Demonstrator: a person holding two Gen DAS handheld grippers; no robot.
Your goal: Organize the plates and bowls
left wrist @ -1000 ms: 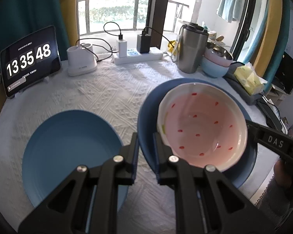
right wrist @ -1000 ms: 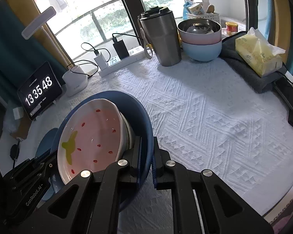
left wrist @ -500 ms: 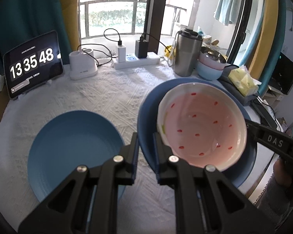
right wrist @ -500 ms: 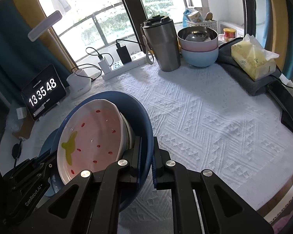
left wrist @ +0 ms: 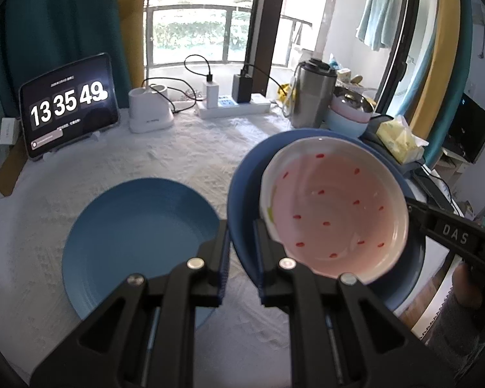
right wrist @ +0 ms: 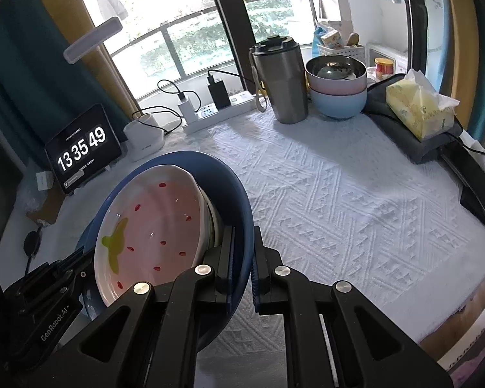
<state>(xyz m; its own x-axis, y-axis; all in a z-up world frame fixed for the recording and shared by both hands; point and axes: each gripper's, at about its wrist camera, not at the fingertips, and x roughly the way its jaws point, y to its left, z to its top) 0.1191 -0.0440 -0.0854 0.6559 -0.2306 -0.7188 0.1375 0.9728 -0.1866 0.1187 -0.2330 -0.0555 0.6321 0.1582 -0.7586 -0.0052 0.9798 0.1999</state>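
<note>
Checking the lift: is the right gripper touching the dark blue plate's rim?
Touching. The right wrist view shows the right gripper shut on the dark blue plate, pads pressing both rim faces.

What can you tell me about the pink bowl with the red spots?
The pink bowl is glossy, ceramic-looking, with a white rim, pink inside, small red dashes and a yellow-green leaf mark near one edge. It sits upright and empty in the dark blue plate, which both grippers hold by opposite rims above the white tablecloth.

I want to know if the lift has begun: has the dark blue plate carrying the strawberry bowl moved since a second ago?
Yes. The dark blue plate, clamped by both grippers, has risen away from the light blue plate lying on the cloth.
</note>
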